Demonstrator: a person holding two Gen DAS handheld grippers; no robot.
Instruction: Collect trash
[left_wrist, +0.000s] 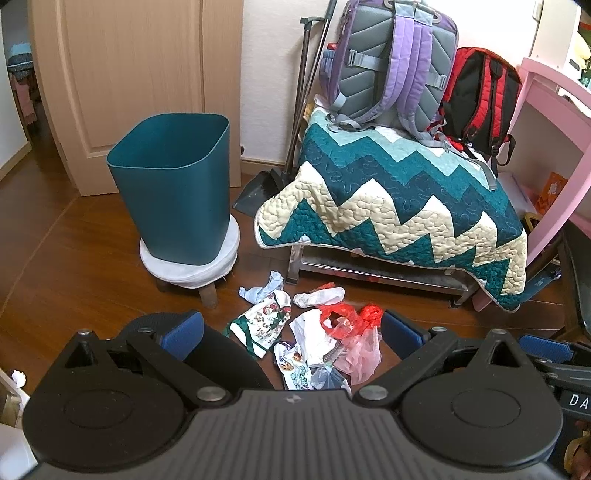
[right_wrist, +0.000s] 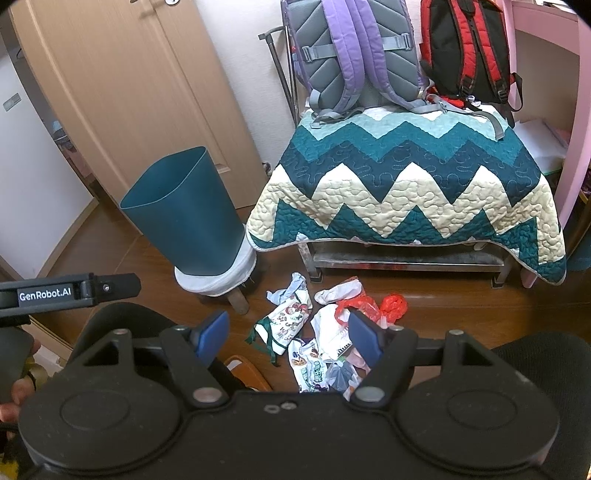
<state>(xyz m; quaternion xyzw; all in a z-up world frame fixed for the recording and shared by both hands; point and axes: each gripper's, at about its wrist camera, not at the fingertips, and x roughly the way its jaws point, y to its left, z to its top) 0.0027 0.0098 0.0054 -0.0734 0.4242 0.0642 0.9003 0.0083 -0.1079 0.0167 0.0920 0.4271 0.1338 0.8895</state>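
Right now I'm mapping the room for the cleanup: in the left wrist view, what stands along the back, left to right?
Wooden door → teal bin → dustpan → purple-grey backpack → red-black backpack → pink desk.

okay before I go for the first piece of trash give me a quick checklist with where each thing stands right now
1. Left gripper open and empty: ok.
2. Right gripper open and empty: ok.
3. Teal bin upright on its white stool, mouth unobstructed: ok.
4. Trash pile on the floor ahead of both grippers, nothing covering it: ok.
5. Pieces separate enough to lift one at a time: not ok, the red bag and wrappers overlap.
6. Bin empty inside: cannot tell, the bottom is hidden.
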